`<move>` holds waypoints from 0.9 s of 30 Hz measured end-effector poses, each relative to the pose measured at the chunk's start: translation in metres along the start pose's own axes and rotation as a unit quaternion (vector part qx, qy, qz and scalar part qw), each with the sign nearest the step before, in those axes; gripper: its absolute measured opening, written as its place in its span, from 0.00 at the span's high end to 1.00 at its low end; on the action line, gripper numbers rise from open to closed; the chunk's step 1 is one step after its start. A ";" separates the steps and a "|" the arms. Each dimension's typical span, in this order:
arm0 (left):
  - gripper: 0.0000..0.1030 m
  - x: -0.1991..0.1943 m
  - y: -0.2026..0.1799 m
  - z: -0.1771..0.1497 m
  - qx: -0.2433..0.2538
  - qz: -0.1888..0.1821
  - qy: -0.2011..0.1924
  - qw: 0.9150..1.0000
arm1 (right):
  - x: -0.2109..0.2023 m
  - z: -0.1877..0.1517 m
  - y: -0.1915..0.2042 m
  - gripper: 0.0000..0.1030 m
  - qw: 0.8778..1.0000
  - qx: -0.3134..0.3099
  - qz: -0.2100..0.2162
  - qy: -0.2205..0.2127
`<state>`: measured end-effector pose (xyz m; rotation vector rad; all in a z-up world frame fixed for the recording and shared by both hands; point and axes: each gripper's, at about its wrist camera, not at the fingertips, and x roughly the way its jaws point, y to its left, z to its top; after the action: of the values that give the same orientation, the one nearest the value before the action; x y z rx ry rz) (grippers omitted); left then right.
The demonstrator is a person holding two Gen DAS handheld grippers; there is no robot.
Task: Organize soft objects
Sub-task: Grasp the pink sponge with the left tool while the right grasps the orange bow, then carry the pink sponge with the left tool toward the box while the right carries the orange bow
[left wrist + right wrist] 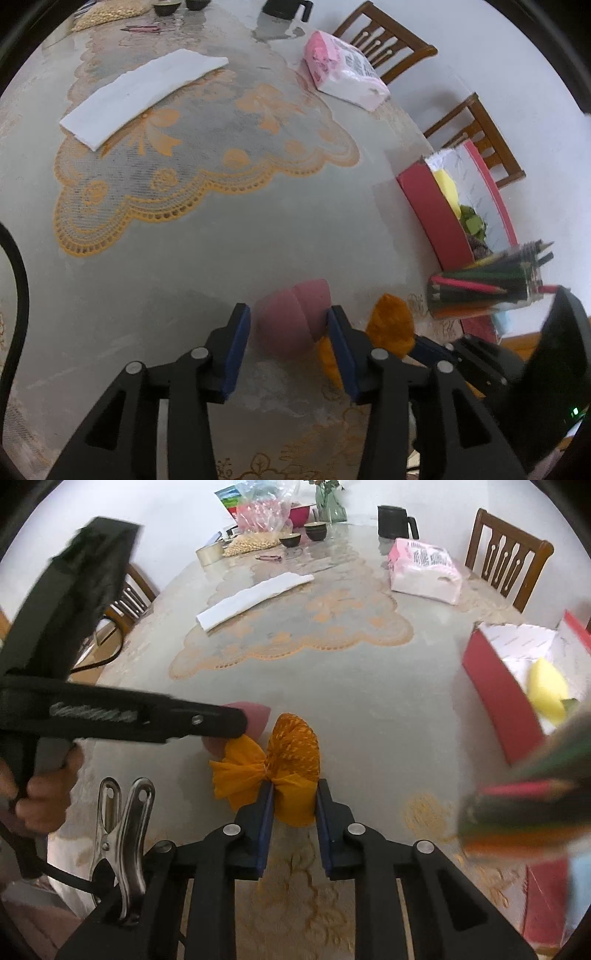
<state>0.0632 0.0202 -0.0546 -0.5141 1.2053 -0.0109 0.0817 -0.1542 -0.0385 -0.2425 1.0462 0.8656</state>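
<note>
Left view only: the left gripper [288, 343] with both blue pads; the pink sponge [291, 321] as a rounded egg shape between them; green and dark items in the red box [432, 214] beside the yellow sponge [448, 188].
Right view only: a hand [44, 790] on the left gripper's [236, 723] handle; a metal clip [122, 830] at near left; bowls, a bag and a vase at the table's [369, 709] far end.
Left gripper: angled steeply down at the table; jaws partly apart, with gaps between the pads and the pink sponge, so no hold on it, though blur made the right-hand pad's contact hard to judge.
Right gripper [293, 805]: angled down; jaws narrow and pressed on the near lower part of the orange scrunchie [291, 753].
Pink sponge: on the table near the front edge, just left of the scrunchie; its tip pointed far and right, seen past the left gripper in the right view [255, 716].
Orange scrunchie: on the table; long axis ran left to right, tied at the middle with a bunched end to the left; in the left view [391, 325] partly hidden behind a finger.
Red box: right side of the table, open, well apart from both soft things.
Pencil jar [484, 291]: near right, blurred.
</note>
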 end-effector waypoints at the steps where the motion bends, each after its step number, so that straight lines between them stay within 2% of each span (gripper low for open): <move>1: 0.60 0.000 -0.003 -0.001 0.005 0.003 -0.003 1.000 | -0.004 -0.003 0.000 0.79 1.000 0.000 -0.005 0.000; 5: 0.64 0.000 -0.009 -0.003 0.019 0.014 -0.011 1.000 | -0.016 -0.019 -0.001 0.79 1.000 0.004 -0.013 0.012; 11: 0.66 -0.012 -0.019 -0.008 0.033 0.021 -0.029 0.999 | -0.032 -0.038 -0.008 0.79 1.000 0.017 -0.019 0.017; 17: 0.66 -0.027 -0.043 -0.029 0.068 0.049 -0.046 0.995 | -0.053 -0.051 -0.019 0.79 0.999 0.041 -0.024 0.007; 27: 0.65 -0.036 -0.088 -0.071 0.121 0.046 -0.045 0.991 | -0.087 -0.067 -0.033 0.79 0.997 0.060 -0.042 -0.004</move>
<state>0.0091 -0.0741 -0.0071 -0.2431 1.1206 -0.0543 0.0433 -0.2577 -0.0069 -0.1808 1.0689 0.7241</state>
